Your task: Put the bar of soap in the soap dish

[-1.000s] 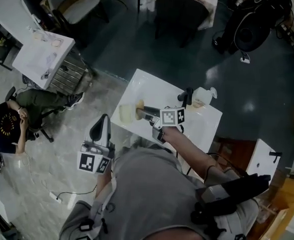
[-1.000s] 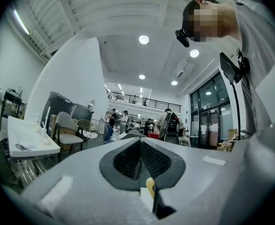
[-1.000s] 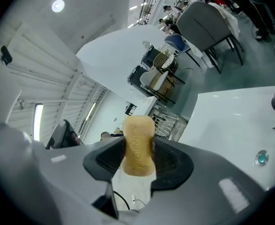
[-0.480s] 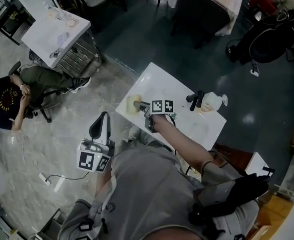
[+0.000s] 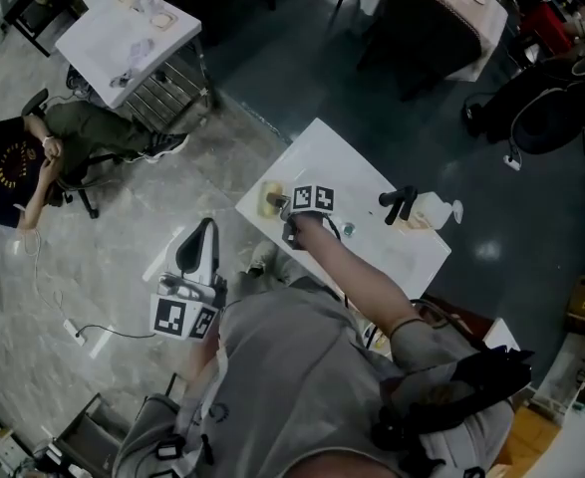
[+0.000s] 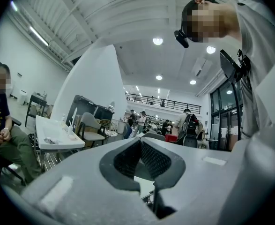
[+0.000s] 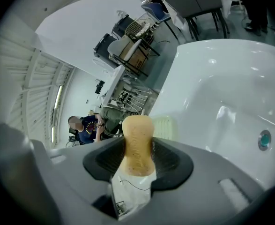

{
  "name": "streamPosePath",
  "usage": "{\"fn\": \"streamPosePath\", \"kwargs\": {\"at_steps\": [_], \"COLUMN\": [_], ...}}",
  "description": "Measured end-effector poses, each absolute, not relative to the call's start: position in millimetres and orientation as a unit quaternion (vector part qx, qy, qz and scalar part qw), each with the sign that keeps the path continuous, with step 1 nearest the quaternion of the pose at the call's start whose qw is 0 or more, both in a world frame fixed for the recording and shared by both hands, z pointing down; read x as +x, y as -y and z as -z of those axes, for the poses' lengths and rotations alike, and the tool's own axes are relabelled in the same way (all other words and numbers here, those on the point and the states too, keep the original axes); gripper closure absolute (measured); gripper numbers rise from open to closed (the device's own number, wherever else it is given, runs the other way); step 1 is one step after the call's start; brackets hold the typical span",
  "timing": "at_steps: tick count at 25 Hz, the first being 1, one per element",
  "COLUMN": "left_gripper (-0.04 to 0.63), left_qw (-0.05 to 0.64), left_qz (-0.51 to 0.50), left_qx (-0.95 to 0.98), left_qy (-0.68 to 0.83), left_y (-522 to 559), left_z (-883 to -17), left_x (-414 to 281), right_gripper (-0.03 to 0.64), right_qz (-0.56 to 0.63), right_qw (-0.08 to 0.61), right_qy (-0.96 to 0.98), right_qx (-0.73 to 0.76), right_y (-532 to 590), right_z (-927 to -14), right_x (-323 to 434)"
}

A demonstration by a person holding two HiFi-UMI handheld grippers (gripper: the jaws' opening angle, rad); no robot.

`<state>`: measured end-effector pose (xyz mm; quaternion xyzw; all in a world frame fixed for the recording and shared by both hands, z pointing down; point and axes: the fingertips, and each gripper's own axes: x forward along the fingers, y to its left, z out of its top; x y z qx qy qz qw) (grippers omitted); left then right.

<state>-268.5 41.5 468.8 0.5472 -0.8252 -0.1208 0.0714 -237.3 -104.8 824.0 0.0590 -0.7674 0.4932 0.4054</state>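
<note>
A tan bar of soap [image 7: 137,142] stands on end between the pads of my right gripper [image 7: 137,149], which is shut on it. Just behind the soap lies the pale ribbed soap dish [image 7: 167,126], on the left corner of the white sink top [image 7: 231,78]. In the head view the right gripper [image 5: 285,205] points left and reaches the dish [image 5: 266,196]; the soap blends into the dish there. My left gripper [image 5: 196,259] hangs over the floor, left of the sink top. Its fingertips [image 6: 139,143] meet with nothing between them.
A black faucet [image 5: 400,204] and a pale bottle [image 5: 434,210] stand at the sink top's right end. The basin has a small teal drain [image 7: 264,139]. A seated person [image 5: 18,162], another white table [image 5: 128,33] and chairs stand farther off on the floor.
The right gripper has dropped and moved left with the soap, from mid-table to just over the dish. The left gripper has stayed low at the person's left side.
</note>
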Motion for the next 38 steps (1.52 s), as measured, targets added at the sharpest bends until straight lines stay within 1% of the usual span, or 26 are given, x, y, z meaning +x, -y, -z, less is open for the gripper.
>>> {"fn": "streamPosePath", "kwargs": {"at_steps": [19,24,26,34,38], "left_gripper": [0.594,0.594,0.594,0.595,0.594], "left_qw": [0.078,0.079,0.079,0.076,0.078], "left_qz": [0.128,0.128,0.128,0.128,0.126], "left_qx": [0.526,0.526,0.526,0.532,0.533], "left_qy": [0.837,0.837,0.837,0.834,0.833], "left_y": [-51.6,-49.9,-48.9,-42.5,-41.1], "left_z": [-479.3,-480.4,-480.0,-476.8,-478.7], "left_x": [-283.3,-285.7,-285.7,-284.2,-284.2], "right_gripper": [0.436,0.439,0.423,0.425,0.415], "right_qz": [-0.472,-0.487,-0.487,-0.485,-0.494], "right_qw": [0.454,0.447,0.445,0.441,0.437], "right_qy": [0.751,0.745,0.746,0.75,0.747], "right_qx": [0.086,0.093,0.091,0.09,0.088], "right_y": [104.0,105.0,105.5,108.6,107.4], "right_z": [-862.5,-865.0,-863.2,-858.6,-855.8], "right_x": [-240.9,-242.8,-244.0,-246.0,-245.0]}}
